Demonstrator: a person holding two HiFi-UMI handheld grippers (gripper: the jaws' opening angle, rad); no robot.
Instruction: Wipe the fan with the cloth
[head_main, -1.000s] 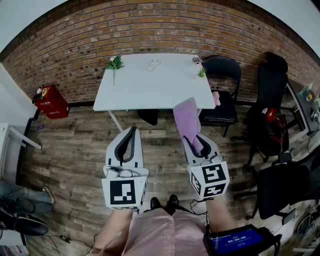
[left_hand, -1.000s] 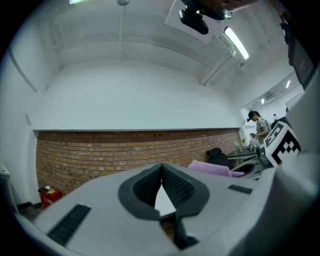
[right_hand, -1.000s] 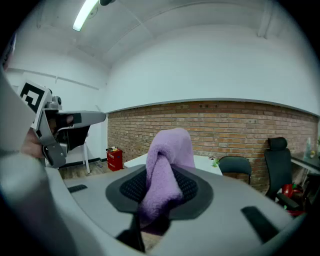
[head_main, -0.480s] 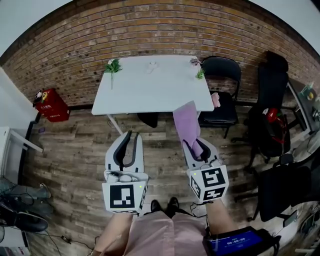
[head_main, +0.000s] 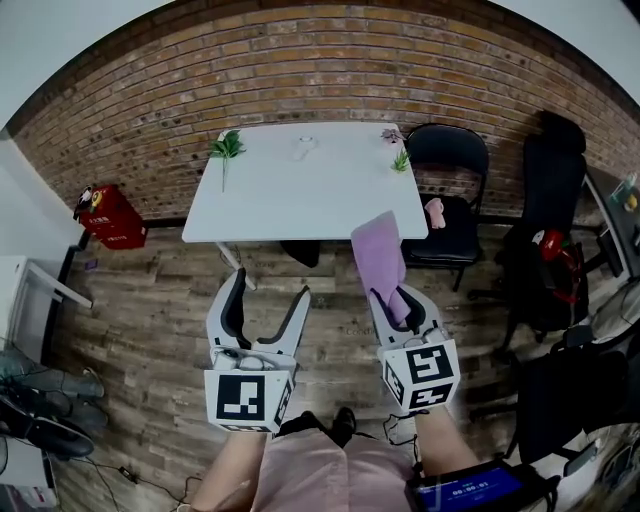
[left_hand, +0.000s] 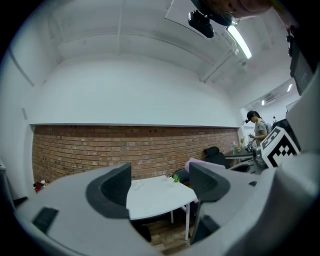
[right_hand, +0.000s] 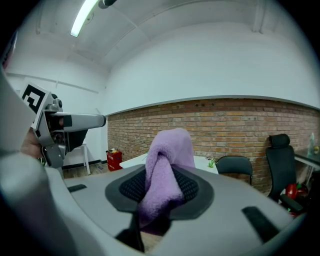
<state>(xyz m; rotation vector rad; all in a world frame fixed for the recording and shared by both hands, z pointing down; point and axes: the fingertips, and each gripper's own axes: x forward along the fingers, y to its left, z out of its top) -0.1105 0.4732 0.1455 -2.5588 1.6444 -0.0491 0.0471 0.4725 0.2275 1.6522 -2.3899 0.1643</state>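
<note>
Cloth (head_main: 381, 252) — lilac, fluffy, bunched into thick soft fold. Sticks up from right gripper (head_main: 397, 300), tip near edge of white table (head_main: 300, 195). Right jaws clamp cloth, just opening a touch. Left gripper (head_main: 268, 288) — jaws just opened wide, nothing between. Gripper cubes carry black-and-white square markers.

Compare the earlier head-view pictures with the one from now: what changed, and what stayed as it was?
The left gripper has just been opening its jaws, from together to wide apart, with nothing between them. The right gripper has been opening its jaws a little, yet the purple cloth stays pinched between them. Both grippers edged toward the white table, which is unchanged.
</note>
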